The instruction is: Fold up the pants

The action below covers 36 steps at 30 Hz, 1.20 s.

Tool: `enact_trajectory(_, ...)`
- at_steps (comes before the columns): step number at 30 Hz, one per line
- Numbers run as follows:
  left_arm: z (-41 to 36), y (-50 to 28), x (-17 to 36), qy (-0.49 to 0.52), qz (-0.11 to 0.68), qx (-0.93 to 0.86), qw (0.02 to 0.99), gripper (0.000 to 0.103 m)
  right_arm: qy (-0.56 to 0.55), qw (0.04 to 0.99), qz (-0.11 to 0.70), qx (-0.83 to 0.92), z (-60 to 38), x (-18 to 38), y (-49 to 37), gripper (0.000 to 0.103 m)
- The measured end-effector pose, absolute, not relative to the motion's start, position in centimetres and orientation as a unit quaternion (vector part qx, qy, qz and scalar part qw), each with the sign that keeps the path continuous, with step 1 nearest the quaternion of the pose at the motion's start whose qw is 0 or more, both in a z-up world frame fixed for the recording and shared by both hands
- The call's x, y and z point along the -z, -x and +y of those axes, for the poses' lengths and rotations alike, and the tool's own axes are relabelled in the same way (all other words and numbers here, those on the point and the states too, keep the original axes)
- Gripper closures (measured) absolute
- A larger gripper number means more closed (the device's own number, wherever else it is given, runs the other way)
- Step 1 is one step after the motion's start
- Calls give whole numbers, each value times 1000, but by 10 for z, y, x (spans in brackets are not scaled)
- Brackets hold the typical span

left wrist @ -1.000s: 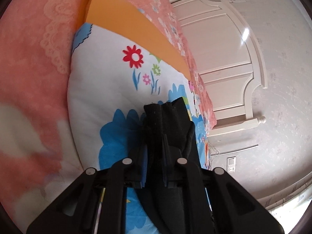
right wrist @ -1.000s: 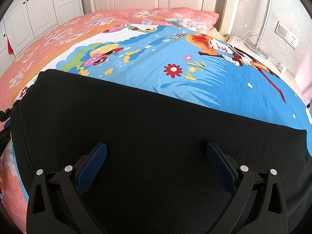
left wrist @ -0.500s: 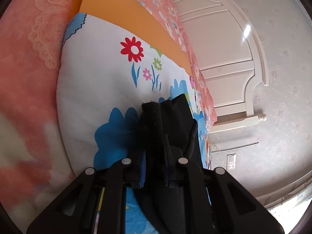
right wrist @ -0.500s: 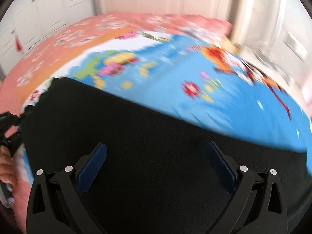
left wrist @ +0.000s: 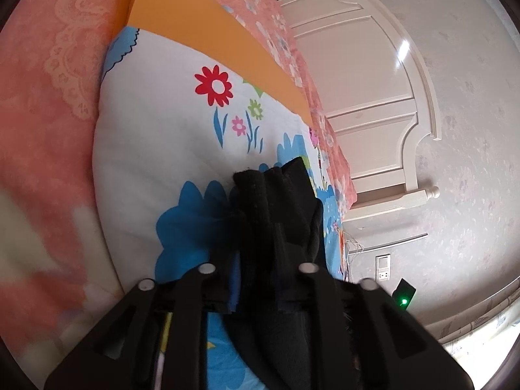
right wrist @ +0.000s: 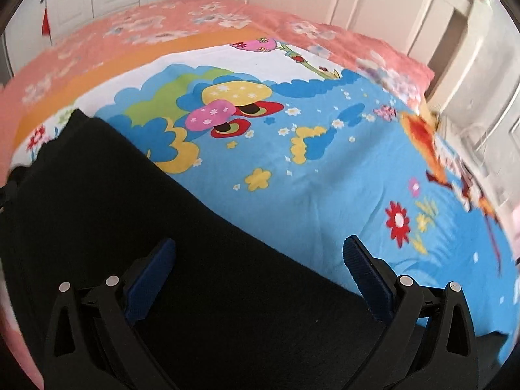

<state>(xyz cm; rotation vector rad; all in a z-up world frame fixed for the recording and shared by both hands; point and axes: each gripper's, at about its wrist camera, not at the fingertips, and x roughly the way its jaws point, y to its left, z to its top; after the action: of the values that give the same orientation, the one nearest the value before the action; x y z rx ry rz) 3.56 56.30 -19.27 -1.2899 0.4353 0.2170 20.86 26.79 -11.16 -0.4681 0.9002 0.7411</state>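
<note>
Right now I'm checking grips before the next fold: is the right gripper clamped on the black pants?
No, the right gripper stands wide open, its blue pads apart above the black pants.

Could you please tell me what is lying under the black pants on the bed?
The black pants lie on a cartoon-print sheet with flowers and mushrooms, showing beyond their edge. Whatever lies directly beneath the cloth is covered.

I'm seeing even, soft daylight in both views, with glare glinting off the white headboard (left wrist: pixel 367 74) ahead and right of my left gripper (left wrist: pixel 256 256). Beyond my right gripper (right wrist: pixel 260 253), motion blur is smearing the right edge, and fisheye distortion is bending every border.
</note>
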Motion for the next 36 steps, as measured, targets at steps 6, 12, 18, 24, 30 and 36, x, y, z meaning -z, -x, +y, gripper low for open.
enact_trajectory(6,535,-16,164,547,201,-117,804,57,212,807,426,-350,269,112,-209,5)
enact_trajectory(12,497,-19,151,473,252,-110,837,79,145,822,407,-372,202,68,-172,5)
enact_trajectory(18,488,-6,151,431,285,-170,839,89,118,821,433,-353,127,77,-120,5)
enact_trajectory(24,449,-2,120,366,282,-142,876,67,109,814,477,-313,83,102,-114,5)
enact_trajectory(30,416,-37,116,331,325,-151,873,50,83,822,468,-313,65,107,-104,5)
enact_trajectory(36,342,-56,94,174,321,-107,925,13,78,831,458,-307,61,108,-95,5)
